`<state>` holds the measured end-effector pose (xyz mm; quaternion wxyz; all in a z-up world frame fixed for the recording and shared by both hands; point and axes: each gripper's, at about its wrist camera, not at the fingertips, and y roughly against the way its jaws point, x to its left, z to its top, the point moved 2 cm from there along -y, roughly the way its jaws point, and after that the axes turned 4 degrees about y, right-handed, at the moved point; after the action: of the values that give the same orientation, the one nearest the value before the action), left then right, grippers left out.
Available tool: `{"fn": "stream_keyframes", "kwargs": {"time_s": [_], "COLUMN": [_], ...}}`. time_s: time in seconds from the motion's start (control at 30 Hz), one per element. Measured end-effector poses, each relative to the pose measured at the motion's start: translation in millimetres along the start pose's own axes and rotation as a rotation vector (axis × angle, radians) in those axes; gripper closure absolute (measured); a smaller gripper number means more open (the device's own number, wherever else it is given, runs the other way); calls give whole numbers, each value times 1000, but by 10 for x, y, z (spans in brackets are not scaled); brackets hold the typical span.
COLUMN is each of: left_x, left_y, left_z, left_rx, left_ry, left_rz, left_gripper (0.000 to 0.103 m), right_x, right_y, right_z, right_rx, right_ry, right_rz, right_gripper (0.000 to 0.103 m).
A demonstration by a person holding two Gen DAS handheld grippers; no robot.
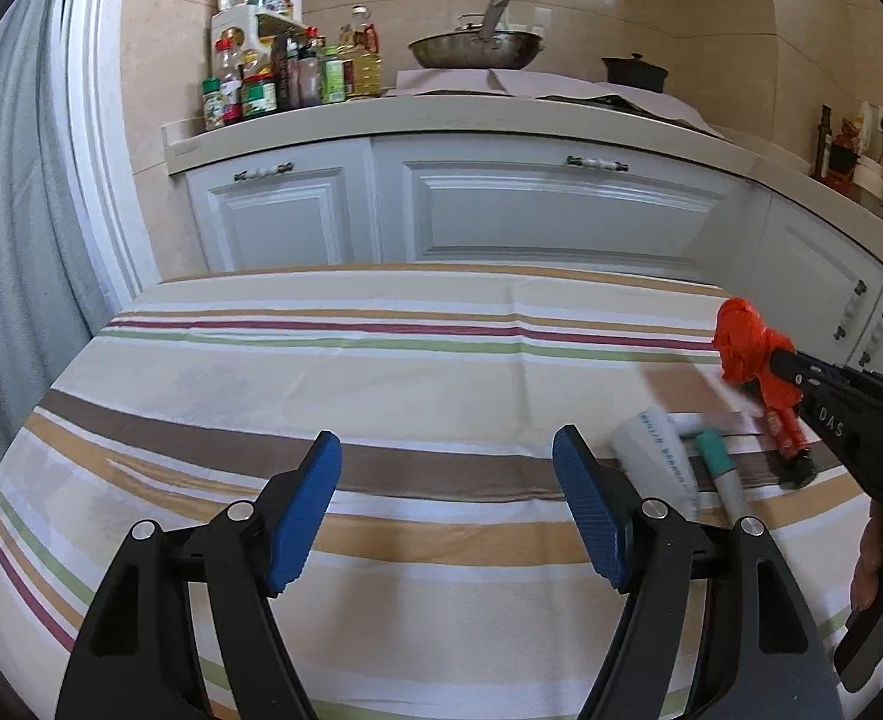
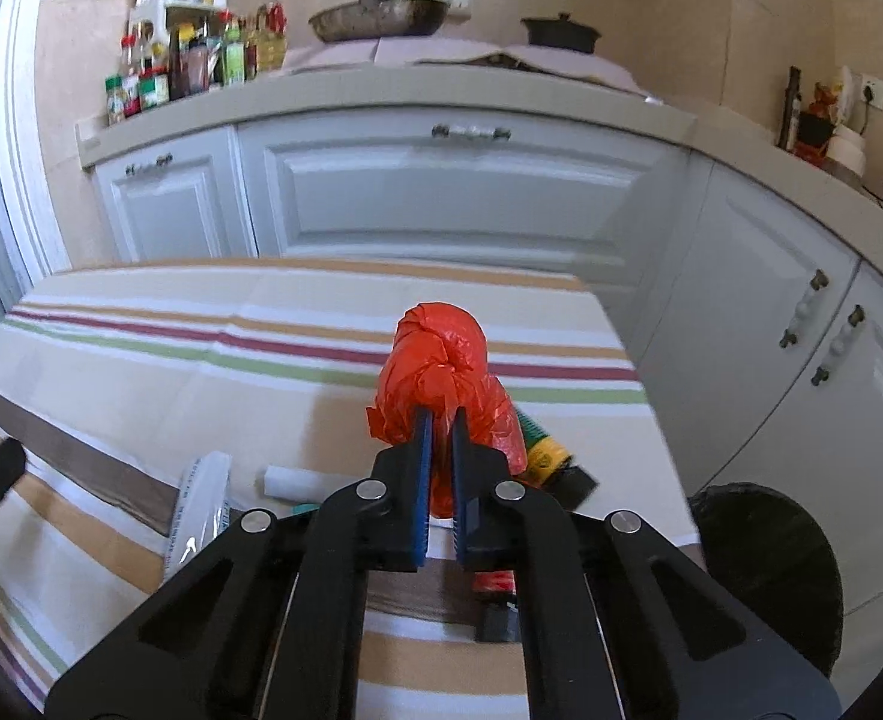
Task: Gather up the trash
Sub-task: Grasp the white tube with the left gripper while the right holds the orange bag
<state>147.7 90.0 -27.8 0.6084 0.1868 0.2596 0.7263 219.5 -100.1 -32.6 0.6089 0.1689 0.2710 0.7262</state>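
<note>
My striped cloth counter runs wide and bare left of the fingers; its right edge drops to a round black bin. The right gripper is clamped on one crinkled orange plastic bag — lifted off the cloth. The left gripper gapes, holding nothing.

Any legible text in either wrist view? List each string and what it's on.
"DAS": white letters on the black right gripper body, left wrist view.
White plastic tube: teal print, too blurred to read.
Green-and-yellow package behind the crumpled orange plastic bag: label unreadable.
Condiment bottles on the counter: labels too small.
</note>
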Motion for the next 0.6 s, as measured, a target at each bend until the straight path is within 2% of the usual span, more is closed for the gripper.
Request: {"fn": "stream_keyframes", "kwargs": {"time_s": [0.27, 0.6], "left_x": [-400, -821], "left_y": [81, -44], "left_z": [-24, -191], "left_rx": [3, 67], "left_ry": [-43, -104], "left_rz": [-77, -117], "left_gripper": [32, 32], "right_x": [-395, -1021], "right_y": [449, 808], "right_z": [-119, -478], "right_rx": [-67, -70], "right_ry": [-63, -145], "right_rz": [-53, -151], "right_gripper": [98, 98]}}
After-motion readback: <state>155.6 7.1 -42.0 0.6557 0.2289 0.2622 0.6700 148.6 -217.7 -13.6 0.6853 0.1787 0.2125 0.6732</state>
